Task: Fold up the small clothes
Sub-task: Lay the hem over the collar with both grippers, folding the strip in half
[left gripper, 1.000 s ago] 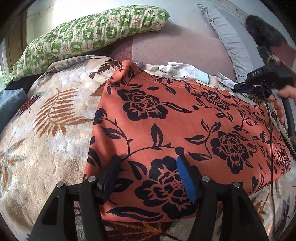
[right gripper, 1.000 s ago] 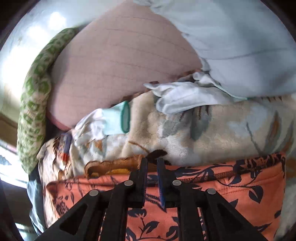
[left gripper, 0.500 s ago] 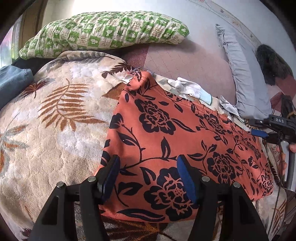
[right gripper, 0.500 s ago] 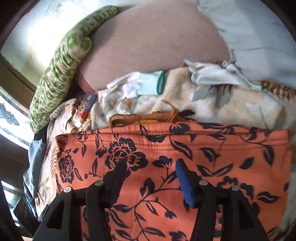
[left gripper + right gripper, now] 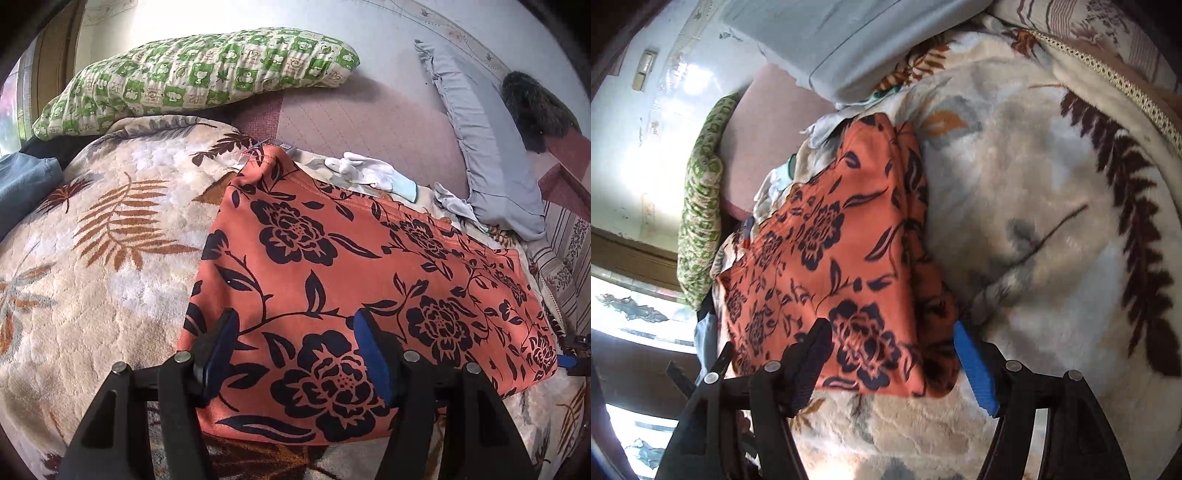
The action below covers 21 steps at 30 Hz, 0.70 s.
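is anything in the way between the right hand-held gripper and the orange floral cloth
Nothing visible. The right hand-held gripper, jaws just opened and holding nothing, hangs over the near corner of the orange black-flowered garment on the cream leaf-patterned blanket.

Daylight fills both views. In the left wrist view it enters from the far left edge, where a window strip glows overexposed, and the green checked pillow (image 5: 199,74) and pale wall at top are bright and evenly lit. This view is sharp, with only soft shadows beneath the black gripper arms at the bottom. The right wrist view is harsher: the wall (image 5: 665,110) at upper left is blown out with glare, and the window at lower left is white. Motion blur smears the orange floral cloth (image 5: 831,240) and the fleece blanket (image 5: 1052,221). Fisheye curvature bends both frames, with dark vignetted corners.
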Motion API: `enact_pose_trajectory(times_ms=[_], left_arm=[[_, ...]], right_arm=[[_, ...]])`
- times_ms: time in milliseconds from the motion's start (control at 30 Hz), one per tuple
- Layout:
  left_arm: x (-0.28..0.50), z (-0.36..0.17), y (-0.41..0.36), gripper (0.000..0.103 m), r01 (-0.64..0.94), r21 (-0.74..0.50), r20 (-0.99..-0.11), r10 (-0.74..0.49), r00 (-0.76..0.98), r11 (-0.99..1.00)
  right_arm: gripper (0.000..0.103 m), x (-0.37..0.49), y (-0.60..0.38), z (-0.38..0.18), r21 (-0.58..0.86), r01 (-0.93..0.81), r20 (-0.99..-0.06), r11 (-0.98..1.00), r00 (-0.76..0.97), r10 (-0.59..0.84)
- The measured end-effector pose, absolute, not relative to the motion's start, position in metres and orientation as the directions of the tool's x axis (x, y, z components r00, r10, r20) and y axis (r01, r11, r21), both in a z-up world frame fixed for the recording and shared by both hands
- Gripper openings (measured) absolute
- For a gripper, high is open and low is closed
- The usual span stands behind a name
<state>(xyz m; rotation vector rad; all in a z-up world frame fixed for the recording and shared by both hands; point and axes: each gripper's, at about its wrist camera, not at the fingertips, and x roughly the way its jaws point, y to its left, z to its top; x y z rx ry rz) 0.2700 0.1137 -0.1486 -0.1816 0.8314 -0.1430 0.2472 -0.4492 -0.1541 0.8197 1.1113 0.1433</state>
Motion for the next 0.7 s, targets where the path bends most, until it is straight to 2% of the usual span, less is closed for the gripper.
enact_pose_trajectory(times_ms=[167, 200, 233, 267, 333, 433, 600, 667, 700], left_arm=[[0.267, -0.145, 0.11, 0.065, 0.075, -0.186, -0.708, -0.186, 0.681, 0.98], [0.267, -0.145, 0.109, 0.065, 0.077, -0.177, -0.709, -0.181, 0.682, 0.981], [0.267, -0.146, 0.109, 0.065, 0.076, -0.169, -0.712, -0.175, 0.68, 0.983], [0.269, -0.148, 0.109, 0.065, 0.072, -0.163, -0.719, -0.169, 0.674, 0.984], [0.272, -0.153, 0.11, 0.065, 0.065, -0.162, -0.739, -0.165, 0.653, 0.985], [0.272, -0.155, 0.113, 0.065, 0.056, -0.164, -0.746, -0.161, 0.646, 0.985], [0.271, -0.151, 0.113, 0.065, 0.053, -0.173, -0.735, -0.164, 0.658, 0.984], [0.271, -0.149, 0.114, 0.065, 0.054, -0.183, -0.729, -0.172, 0.662, 0.982], [0.271, -0.148, 0.114, 0.065, 0.055, -0.188, -0.724, -0.176, 0.667, 0.981]], right_arm=[[0.071, 0.245, -0.425, -0.16, 0.586, 0.244, -0.777, 0.772, 0.44, 0.451], [0.063, 0.247, -0.421, -0.162, 0.572, 0.24, -0.788, 0.785, 0.427, 0.444], [0.029, 0.25, -0.417, -0.163, 0.524, 0.24, -0.819, 0.817, 0.404, 0.407], [0.017, 0.253, -0.413, -0.167, 0.463, 0.24, -0.856, 0.853, 0.371, 0.36], [0.014, 0.249, -0.419, -0.173, 0.423, 0.267, -0.88, 0.866, 0.348, 0.323], [0.014, 0.24, -0.426, -0.176, 0.414, 0.294, -0.883, 0.862, 0.361, 0.301], [0.023, 0.243, -0.43, -0.147, 0.447, 0.262, -0.851, 0.855, 0.42, 0.316], [0.059, 0.255, -0.439, -0.134, 0.47, 0.248, -0.823, 0.847, 0.47, 0.319], [0.089, 0.262, -0.445, -0.131, 0.488, 0.25, -0.807, 0.836, 0.493, 0.324]])
